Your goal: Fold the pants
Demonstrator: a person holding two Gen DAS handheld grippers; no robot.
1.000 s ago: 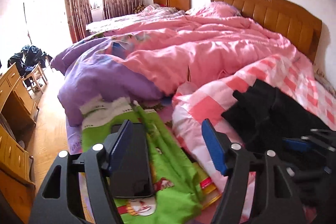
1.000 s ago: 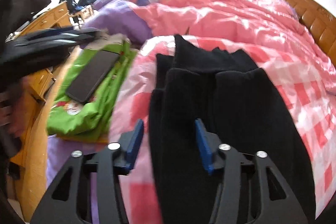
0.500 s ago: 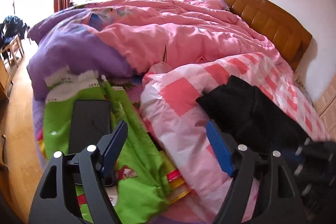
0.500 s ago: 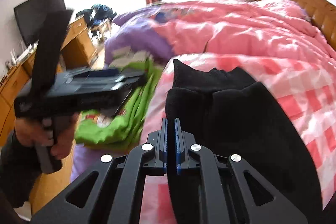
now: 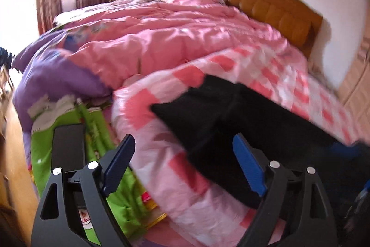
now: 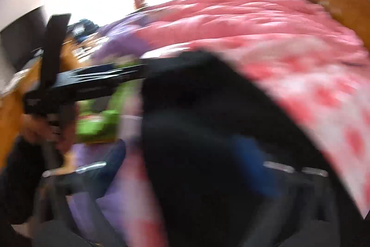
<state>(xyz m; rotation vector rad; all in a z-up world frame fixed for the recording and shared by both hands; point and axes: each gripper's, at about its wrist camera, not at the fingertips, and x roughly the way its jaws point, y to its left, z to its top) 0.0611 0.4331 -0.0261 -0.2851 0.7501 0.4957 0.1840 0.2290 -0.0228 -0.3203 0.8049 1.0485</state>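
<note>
The black pants (image 5: 222, 122) lie folded on the pink checked blanket (image 5: 161, 163) at the near side of the bed. My left gripper (image 5: 182, 163) is open and empty, just above the blanket at the pants' left edge. The right wrist view is heavily blurred. It shows the pants (image 6: 208, 131) filling the middle and my right gripper (image 6: 185, 166) over them with its blue pads spread wide apart. The left gripper (image 6: 87, 82), held in a hand, shows at the left of that view.
A black phone (image 5: 67, 149) lies on a green printed cloth (image 5: 115, 196) left of the blanket. Pink and purple quilts (image 5: 161, 38) are heaped behind. A wooden headboard (image 5: 272, 13) stands at the back right, wooden furniture (image 6: 13, 103) at the left.
My left gripper has swung right, toward the pants. My right gripper, shut half a second ago, has opened and is moving fast over the pants.
</note>
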